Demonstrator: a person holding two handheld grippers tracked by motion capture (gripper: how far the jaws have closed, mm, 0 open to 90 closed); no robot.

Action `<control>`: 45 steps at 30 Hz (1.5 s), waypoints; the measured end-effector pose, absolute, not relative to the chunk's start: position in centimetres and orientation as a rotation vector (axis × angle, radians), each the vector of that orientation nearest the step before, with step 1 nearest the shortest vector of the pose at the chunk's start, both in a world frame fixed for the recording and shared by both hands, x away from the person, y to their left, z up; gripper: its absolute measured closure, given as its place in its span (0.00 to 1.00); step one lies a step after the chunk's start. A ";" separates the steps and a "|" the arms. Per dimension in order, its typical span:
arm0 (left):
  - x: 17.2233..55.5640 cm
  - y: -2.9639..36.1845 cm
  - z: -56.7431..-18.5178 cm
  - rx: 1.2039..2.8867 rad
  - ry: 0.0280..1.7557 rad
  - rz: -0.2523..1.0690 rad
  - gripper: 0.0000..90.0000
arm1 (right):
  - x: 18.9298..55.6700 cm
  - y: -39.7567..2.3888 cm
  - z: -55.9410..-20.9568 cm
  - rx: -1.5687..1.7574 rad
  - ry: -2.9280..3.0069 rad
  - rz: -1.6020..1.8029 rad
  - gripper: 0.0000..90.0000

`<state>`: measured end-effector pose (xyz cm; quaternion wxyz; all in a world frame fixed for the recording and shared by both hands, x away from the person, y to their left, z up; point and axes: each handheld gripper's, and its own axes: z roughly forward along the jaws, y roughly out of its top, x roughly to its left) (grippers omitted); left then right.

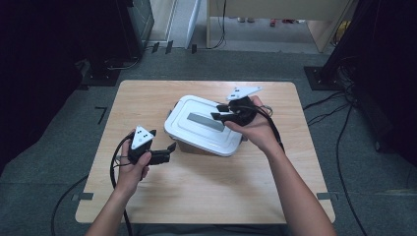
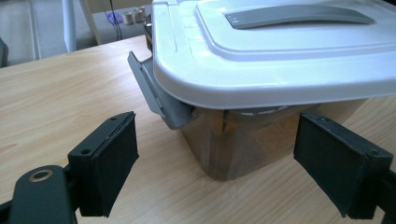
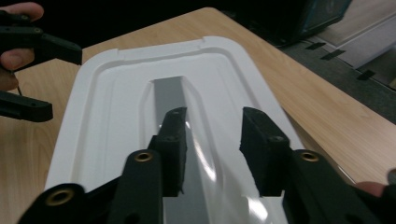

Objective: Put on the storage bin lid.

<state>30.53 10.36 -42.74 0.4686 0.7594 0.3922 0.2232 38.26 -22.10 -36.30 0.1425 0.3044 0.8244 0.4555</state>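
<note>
On the left of the light wooden table (image 1: 147, 196), the left gripper (image 1: 170, 150) lies level, held in the person's left hand (image 1: 132, 169), with its jaws spread wide and nothing between them. In the left gripper view, its black pads (image 2: 109, 163) frame the near corner of the box without touching it.

The box itself, a translucent smoky-brown plastic storage container (image 2: 233, 149), sits just right of the table's middle, turned at a slant to the table's edges. A white rectangular plastic lid with rounded corners (image 1: 196, 130) covers it, glossy, with a raised rim. A flat grey handle strip (image 1: 205, 121) lies in a recess along the lid's centre. At the box's left end a grey plastic latch (image 2: 159, 98) is swung outward, away from the lid's edge.

Further right, the right gripper (image 1: 216, 112), held in the right hand (image 1: 255, 129), hovers over the lid's right part. Its jaws stand narrowly parted, gripping nothing; the right gripper view shows its pads (image 3: 173, 154) above the grey handle strip.
</note>
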 end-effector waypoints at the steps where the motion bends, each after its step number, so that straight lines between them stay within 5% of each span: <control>1: 30.6 10.3 -42.7 1.860 0.961 0.549 0.15 | 38.0 -22.7 -36.3 0.900 2.361 1.317 0.75; 7: 31.1 10.1 -42.3 1.863 0.935 0.545 0.15 | 36.6 -26.6 -37.2 1.055 2.239 1.276 0.84; 18: 31.9 9.7 -42.4 1.881 0.901 0.526 0.15 | 34.1 -30.4 -39.8 1.231 2.143 1.238 0.85; 45: 30.8 8.4 -42.8 1.920 0.854 0.519 0.16 | 36.3 -30.0 -41.5 1.325 2.134 1.224 0.84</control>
